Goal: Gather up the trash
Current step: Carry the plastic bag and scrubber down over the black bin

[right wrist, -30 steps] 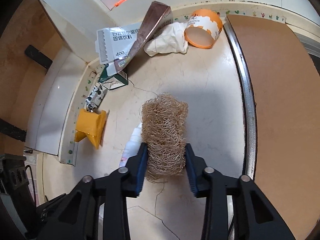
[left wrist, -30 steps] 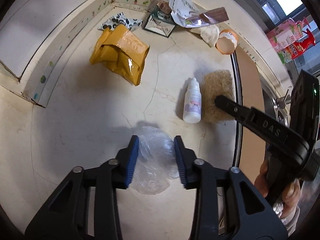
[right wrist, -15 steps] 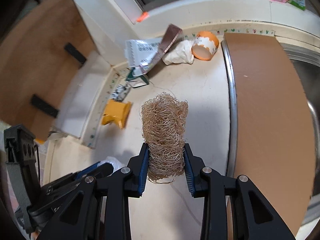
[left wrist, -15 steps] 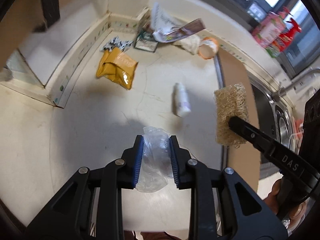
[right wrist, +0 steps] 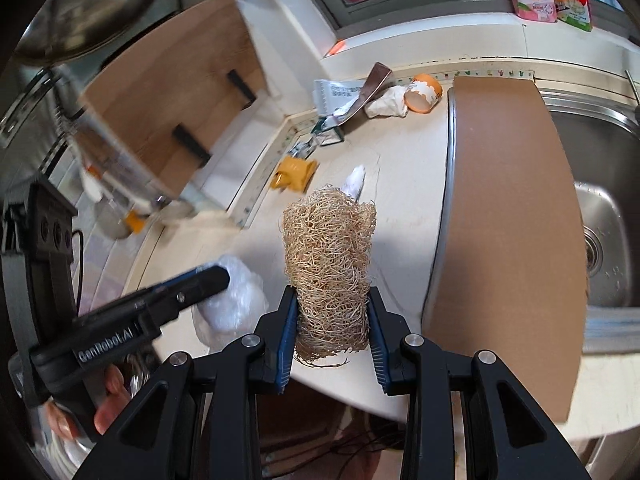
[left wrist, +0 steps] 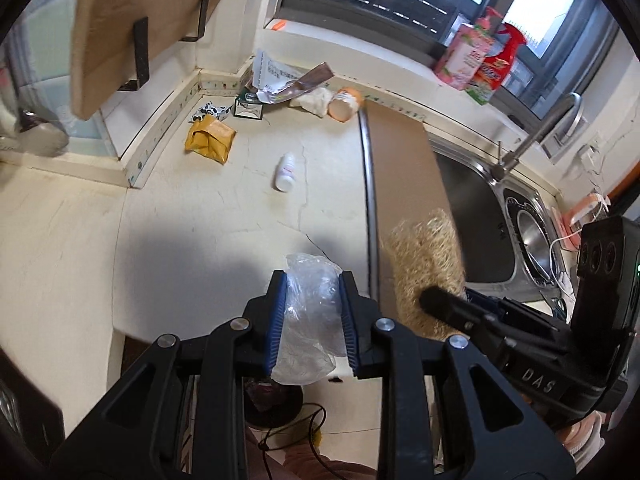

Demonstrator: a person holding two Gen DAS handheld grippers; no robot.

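Left gripper [left wrist: 313, 318] clamps plastic bag [left wrist: 308, 320] | right gripper [right wrist: 331, 334] grips loofah [right wrist: 330, 272], seemingly above counter edge [right wrist: 340, 376]

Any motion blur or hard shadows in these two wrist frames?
Left wrist: mostly sharp, fisheye bending at the edges; a broad shadow lies on the counter ahead of the plastic bag; the loofah is slightly smeared. Right wrist: the wooden board and left edge are motion-blurred; the centre is crisp.
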